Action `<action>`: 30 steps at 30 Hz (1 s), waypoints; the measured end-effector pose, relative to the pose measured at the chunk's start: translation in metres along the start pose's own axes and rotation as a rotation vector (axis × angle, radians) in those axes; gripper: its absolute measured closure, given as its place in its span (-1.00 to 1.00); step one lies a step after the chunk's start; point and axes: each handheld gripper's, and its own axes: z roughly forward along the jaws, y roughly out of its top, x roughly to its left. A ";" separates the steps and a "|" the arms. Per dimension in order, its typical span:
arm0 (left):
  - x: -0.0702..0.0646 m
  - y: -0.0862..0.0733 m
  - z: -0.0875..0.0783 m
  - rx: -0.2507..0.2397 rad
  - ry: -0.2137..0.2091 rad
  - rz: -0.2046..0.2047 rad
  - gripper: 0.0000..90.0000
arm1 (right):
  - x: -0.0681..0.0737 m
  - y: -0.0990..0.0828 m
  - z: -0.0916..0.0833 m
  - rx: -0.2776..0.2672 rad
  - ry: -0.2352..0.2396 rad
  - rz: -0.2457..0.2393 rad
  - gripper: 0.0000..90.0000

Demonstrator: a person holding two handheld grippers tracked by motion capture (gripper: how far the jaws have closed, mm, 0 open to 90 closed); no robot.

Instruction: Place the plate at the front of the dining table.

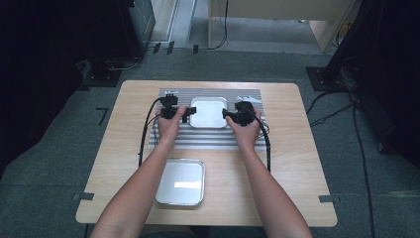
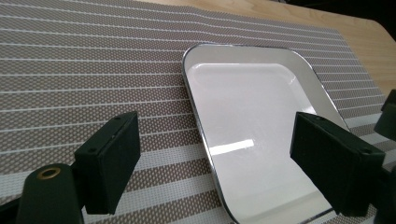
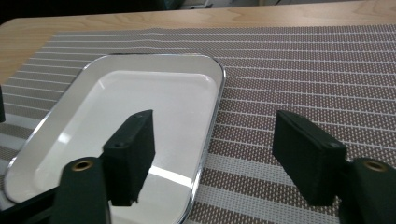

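A white square tray (image 1: 209, 112) with a metal rim lies on a striped placemat (image 1: 213, 139) at the middle of the table. My left gripper (image 1: 188, 113) sits at the tray's left edge and my right gripper (image 1: 227, 115) at its right edge. In the left gripper view the open gripper (image 2: 224, 154) straddles the near rim of the tray (image 2: 252, 107), one jaw over the placemat (image 2: 70, 70) and one over the tray. The right gripper (image 3: 219, 154) is open in the same way, astride the opposite rim of the tray (image 3: 149, 102). Neither holds anything.
A second, shiny metal tray (image 1: 181, 182) lies empty near the table's front edge, between the person's forearms. Cables trail from both grippers across the wooden table (image 1: 297, 163). Small items (image 1: 171, 92) lie at the placemat's far corners. Dark equipment and cables stand around the table on the floor.
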 end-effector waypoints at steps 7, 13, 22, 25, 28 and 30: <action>0.004 -0.004 -0.020 -0.030 -0.011 0.027 -0.69 | 0.000 0.004 -0.019 0.008 0.013 0.022 -0.44; 0.005 -0.006 -0.034 -0.061 -0.031 0.043 -0.74 | -0.001 0.000 -0.030 0.011 -0.010 -0.015 -0.47; 0.005 -0.013 -0.051 -0.095 -0.059 0.064 -0.79 | -0.009 -0.005 -0.051 -0.029 0.014 -0.001 -0.56; 0.006 -0.016 -0.056 -0.102 -0.058 0.069 -0.80 | -0.012 -0.005 -0.059 -0.042 0.013 -0.009 -0.56; 0.008 -0.018 -0.062 -0.112 -0.049 0.077 -0.80 | -0.015 -0.006 -0.065 -0.048 0.012 -0.008 -0.56; 0.009 -0.020 -0.065 -0.117 -0.052 0.074 -0.81 | -0.016 -0.006 -0.069 -0.053 0.011 -0.007 -0.56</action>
